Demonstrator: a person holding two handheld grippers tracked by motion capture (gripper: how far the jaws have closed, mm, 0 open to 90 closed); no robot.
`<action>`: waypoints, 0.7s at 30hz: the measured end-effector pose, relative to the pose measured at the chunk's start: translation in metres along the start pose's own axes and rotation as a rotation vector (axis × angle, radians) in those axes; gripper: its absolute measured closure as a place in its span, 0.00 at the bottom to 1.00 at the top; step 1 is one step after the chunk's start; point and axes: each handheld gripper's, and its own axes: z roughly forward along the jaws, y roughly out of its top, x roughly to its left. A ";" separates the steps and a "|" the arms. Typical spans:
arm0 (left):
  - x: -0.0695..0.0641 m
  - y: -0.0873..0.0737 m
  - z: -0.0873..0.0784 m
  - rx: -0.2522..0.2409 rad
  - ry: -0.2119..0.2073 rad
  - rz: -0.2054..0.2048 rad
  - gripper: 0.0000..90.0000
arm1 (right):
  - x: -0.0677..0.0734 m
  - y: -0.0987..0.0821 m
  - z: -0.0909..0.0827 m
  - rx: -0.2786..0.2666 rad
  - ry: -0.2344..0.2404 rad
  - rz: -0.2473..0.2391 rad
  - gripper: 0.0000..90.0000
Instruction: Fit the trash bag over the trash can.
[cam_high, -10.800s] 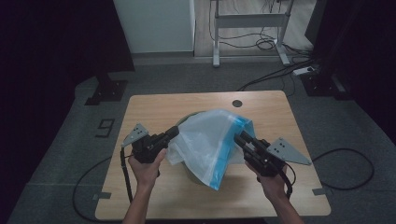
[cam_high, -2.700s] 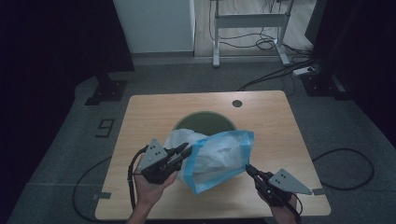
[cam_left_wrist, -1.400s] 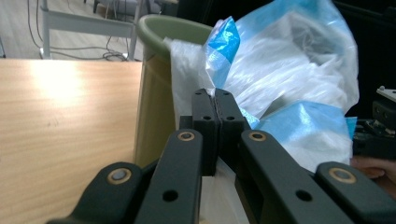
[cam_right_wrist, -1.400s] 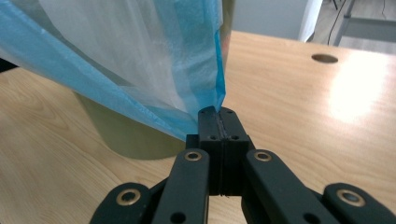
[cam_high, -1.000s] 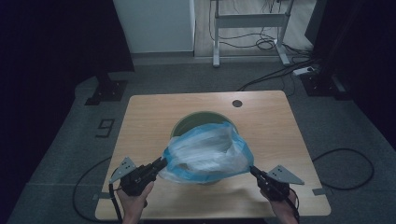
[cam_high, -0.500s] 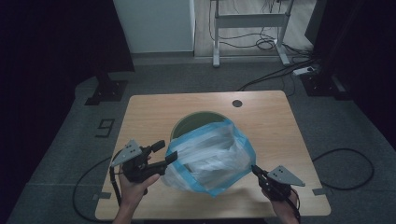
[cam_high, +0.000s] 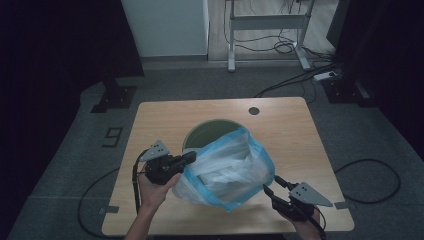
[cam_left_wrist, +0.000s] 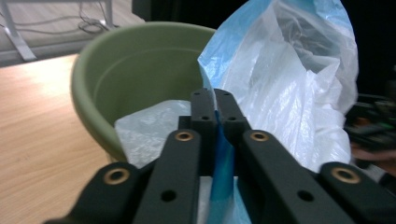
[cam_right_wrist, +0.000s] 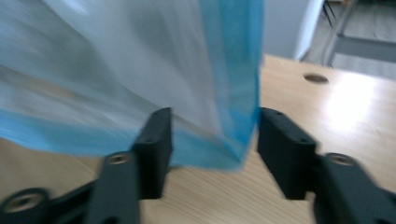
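So my left gripper (cam_high: 186, 159) has its fingers (cam_left_wrist: 205, 112) pinched tight on the blue hem of the plastic bag (cam_high: 227, 170); they have just snapped together on it, and in the left gripper view you can see the blue strip squeezed right between the two black tips. That side of the bag is held up off the table (cam_high: 165, 117), with the white crinkly body bulging out toward my right.

My right gripper (cam_high: 274, 187) is the opposite story. Its fingers (cam_right_wrist: 154, 140) have just been opening and now stand apart, with the bag's blue corner sitting in the gap between them, not pressed by either pad as far as I can tell. That corner hangs just above the wood in the right gripper view, which is a bit blurry.

The bag's mouth is spread wide between my two hands, and it sits in front of the green bin (cam_high: 205, 134), overlapping its near rim. In the left gripper view a bit of white plastic lies inside the bin (cam_left_wrist: 135, 70).
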 end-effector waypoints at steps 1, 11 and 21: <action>0.000 -0.001 -0.003 -0.020 0.019 0.008 1.00 | 0.004 0.009 -0.010 -0.027 0.015 0.006 0.39; -0.003 0.000 -0.012 -0.086 0.056 0.041 1.00 | 0.004 0.072 -0.023 -0.121 0.017 -0.016 0.28; 0.000 0.002 -0.013 -0.112 0.079 0.036 1.00 | 0.001 0.120 0.023 -0.110 0.079 -0.007 0.43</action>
